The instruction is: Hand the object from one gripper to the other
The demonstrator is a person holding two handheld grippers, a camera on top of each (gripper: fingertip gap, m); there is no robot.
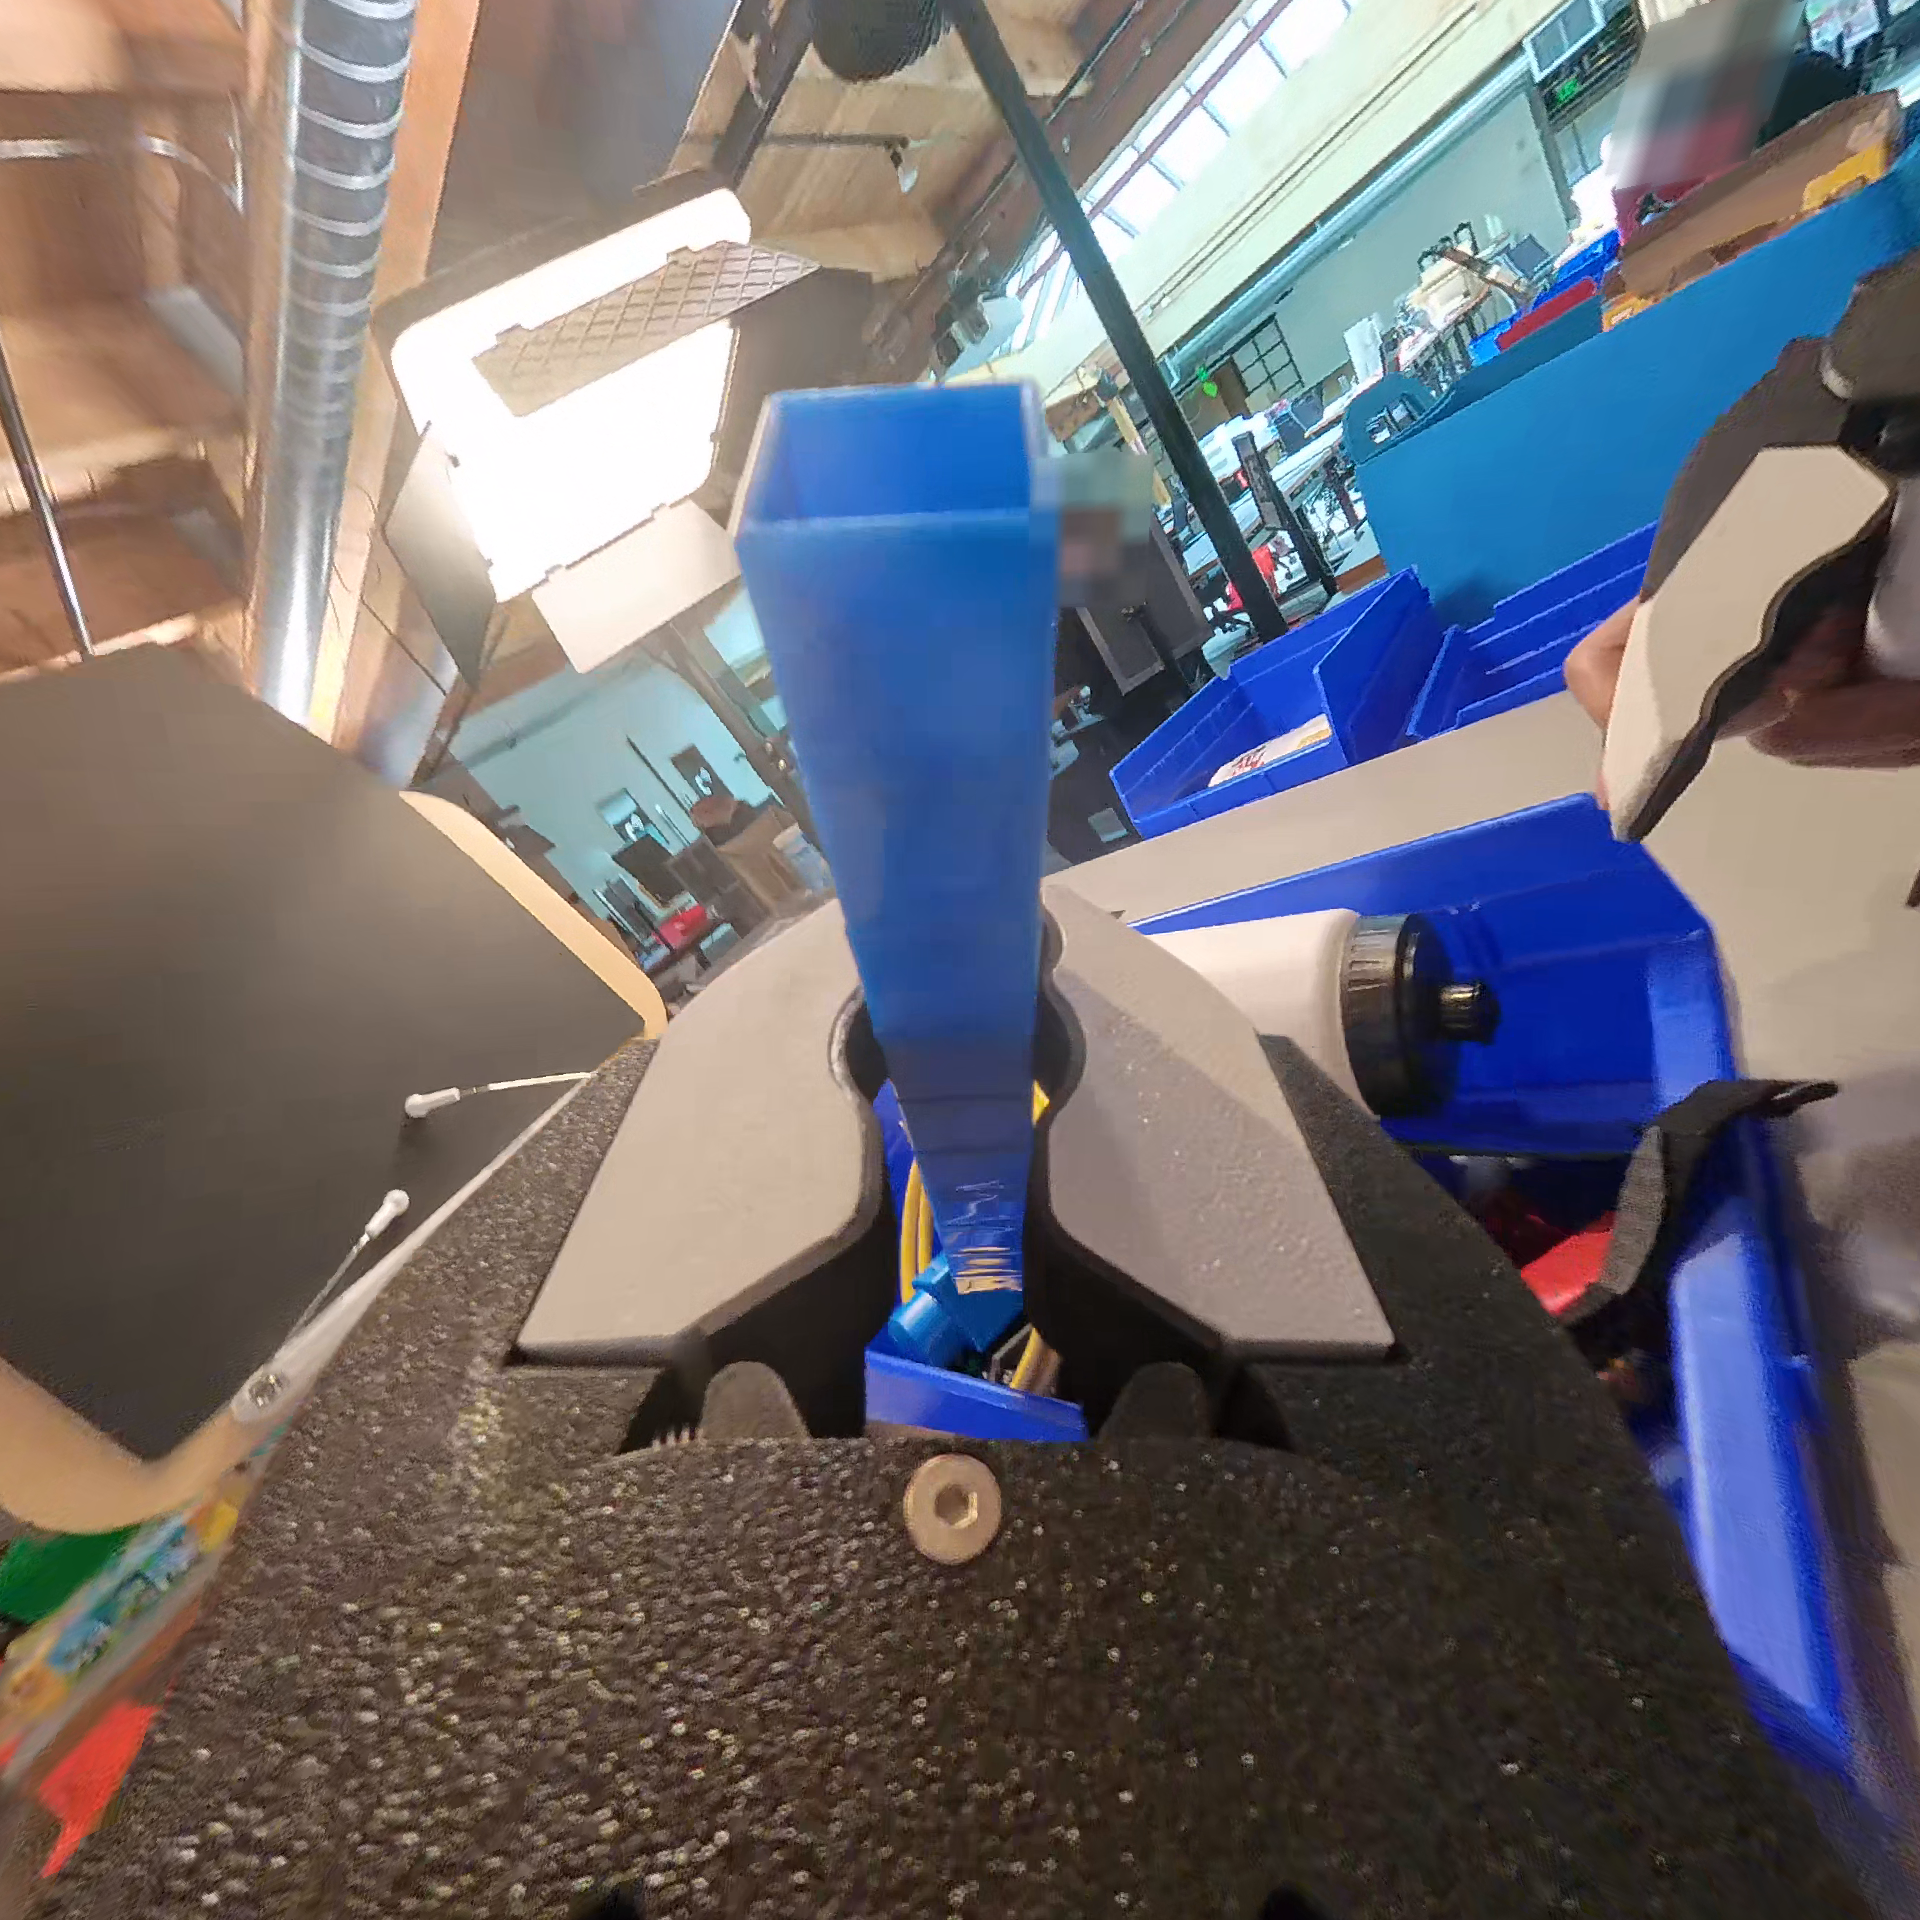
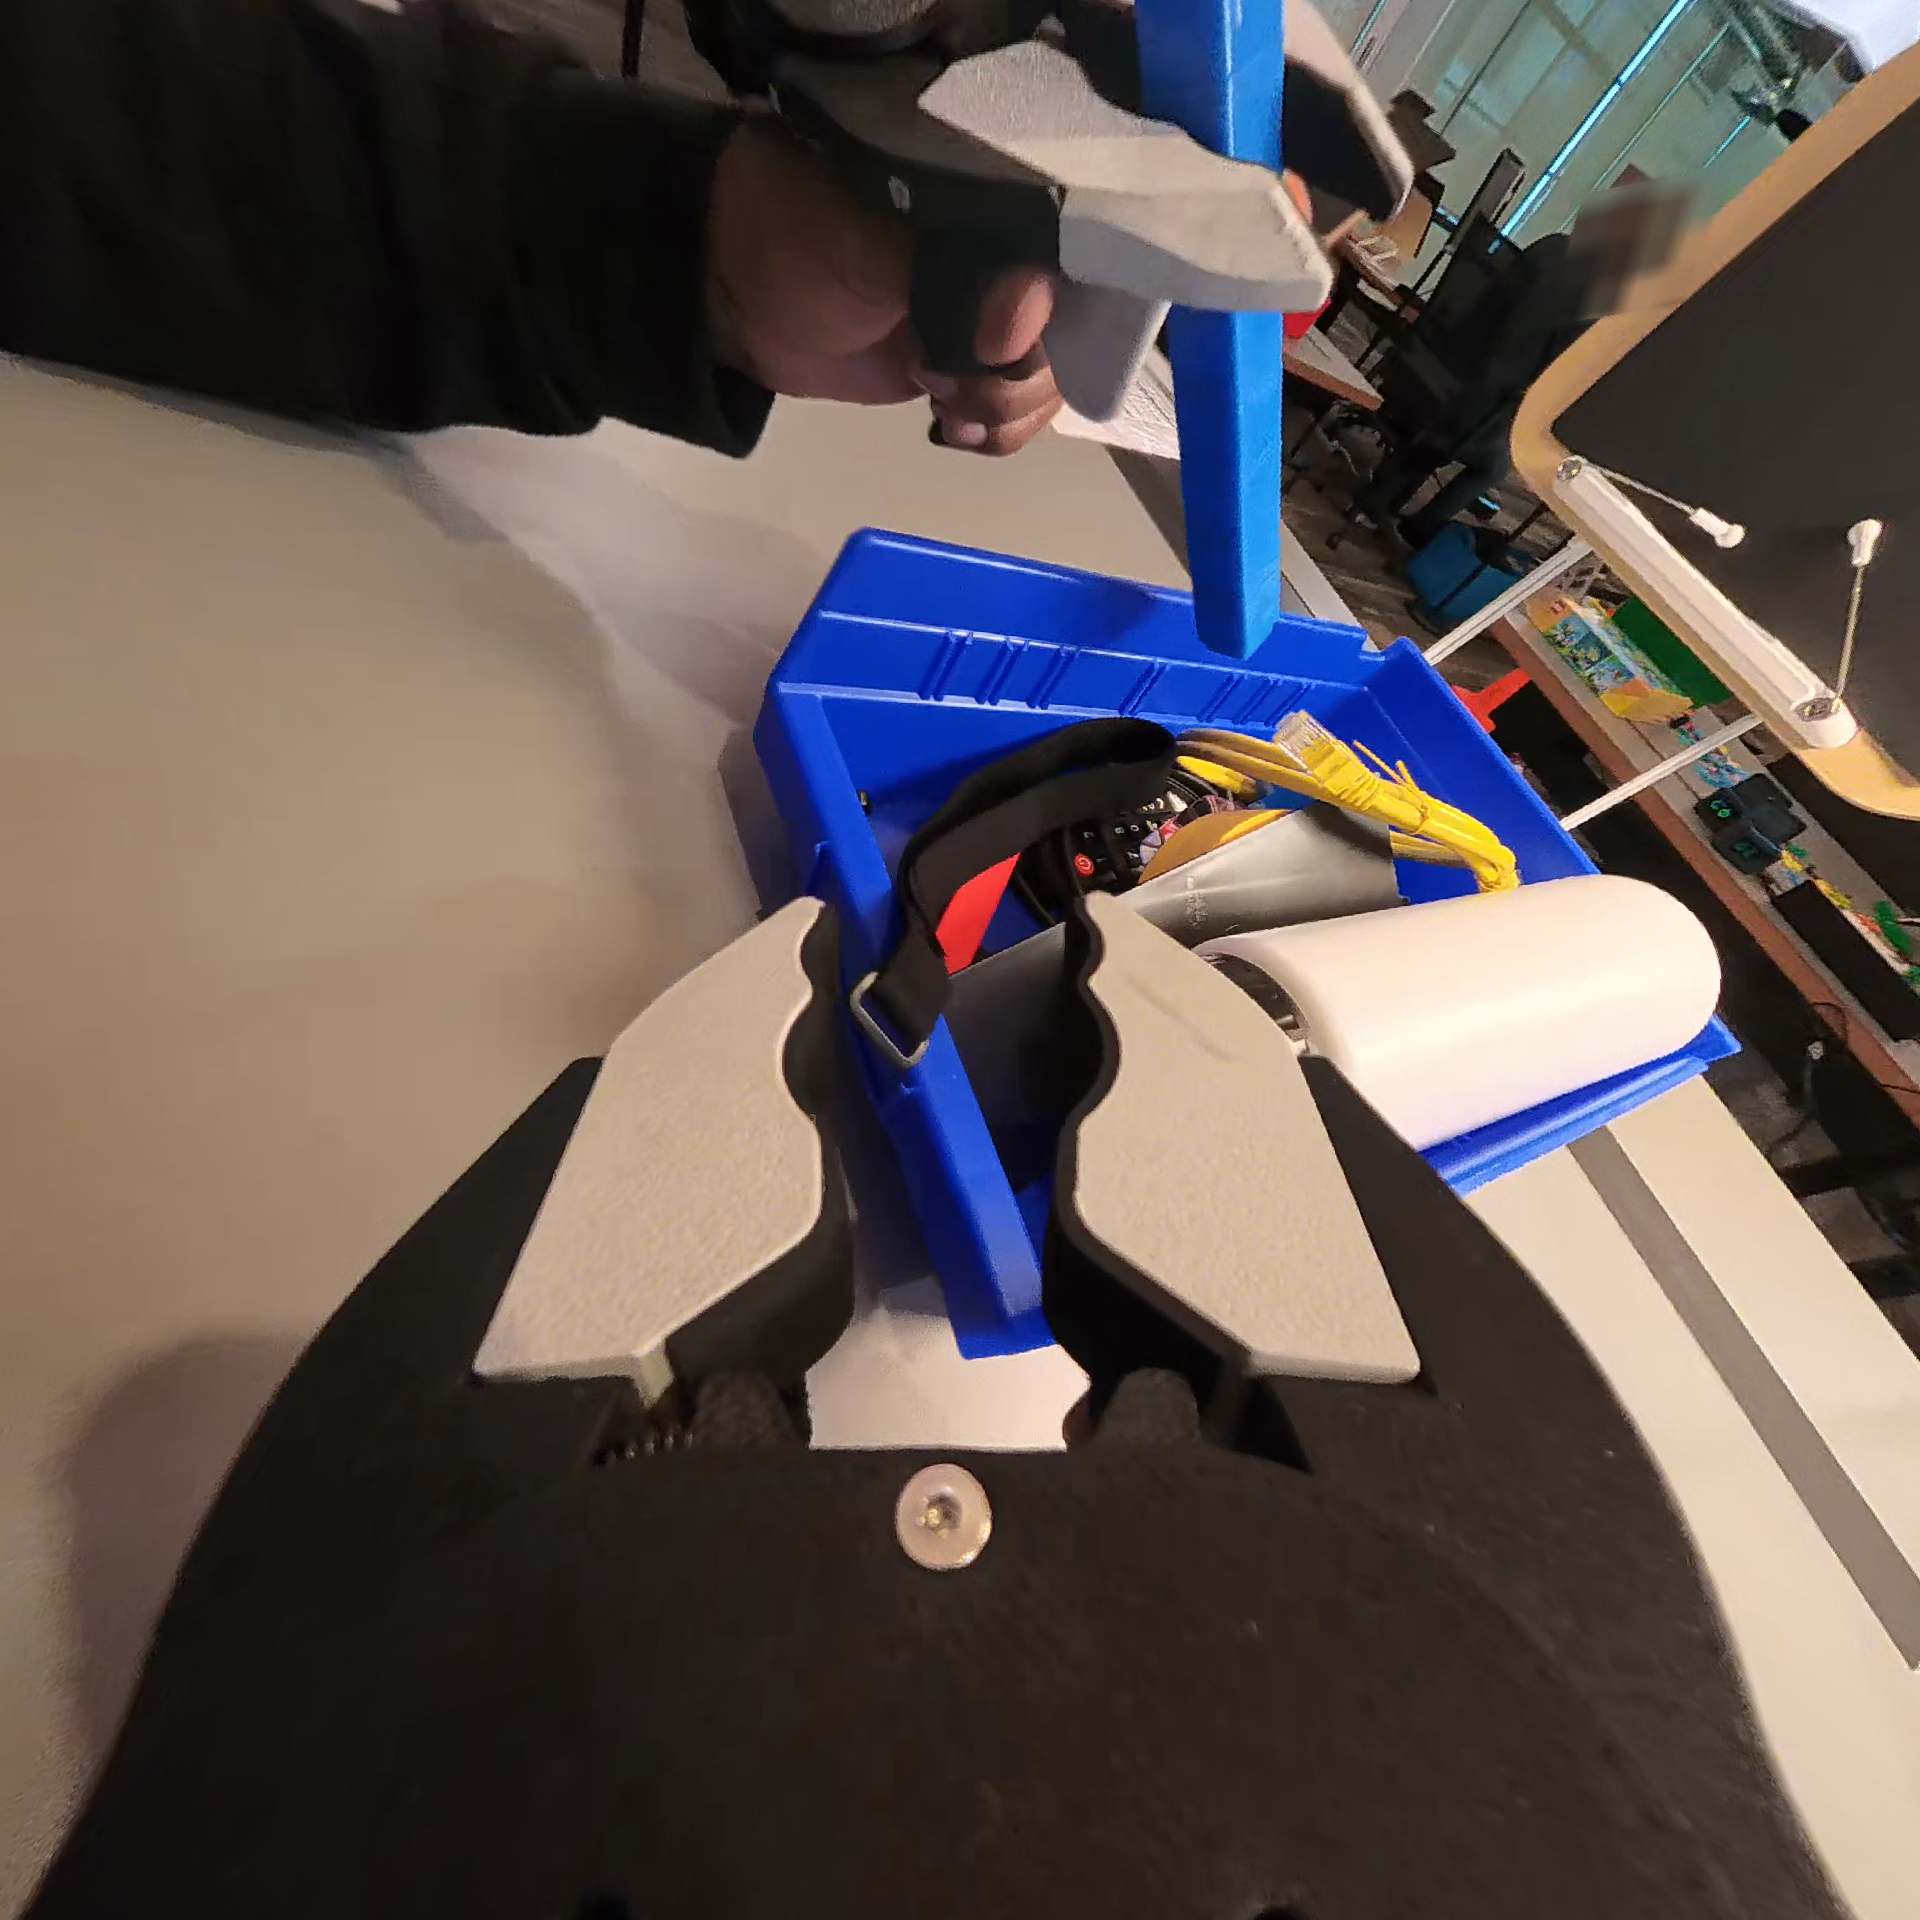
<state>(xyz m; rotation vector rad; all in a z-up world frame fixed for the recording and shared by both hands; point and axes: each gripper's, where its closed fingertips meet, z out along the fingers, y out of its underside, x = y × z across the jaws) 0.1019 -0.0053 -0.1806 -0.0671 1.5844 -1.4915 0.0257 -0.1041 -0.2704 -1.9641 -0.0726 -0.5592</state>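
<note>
A long blue hollow square tube (image 1: 914, 665) stands upright in my left gripper (image 1: 951, 987), which is shut on it near the middle. In the right wrist view the tube (image 2: 1231, 416) hangs from the left gripper (image 2: 1236, 177) at the top, its lower end above the blue bin. My right gripper (image 2: 951, 935) is open and empty, low over the bin's near wall, well below and apart from the tube. In the left wrist view the right gripper's finger (image 1: 1725, 634) shows at the right edge.
A blue bin (image 2: 1049, 665) on the grey table (image 2: 312, 779) holds a white cylinder (image 2: 1475, 997), a yellow cable (image 2: 1382, 790), a black strap (image 2: 997, 810) and grey material. More blue bins (image 1: 1299, 707) sit farther off. A black board with a tan edge (image 2: 1745, 353) stands beside the table.
</note>
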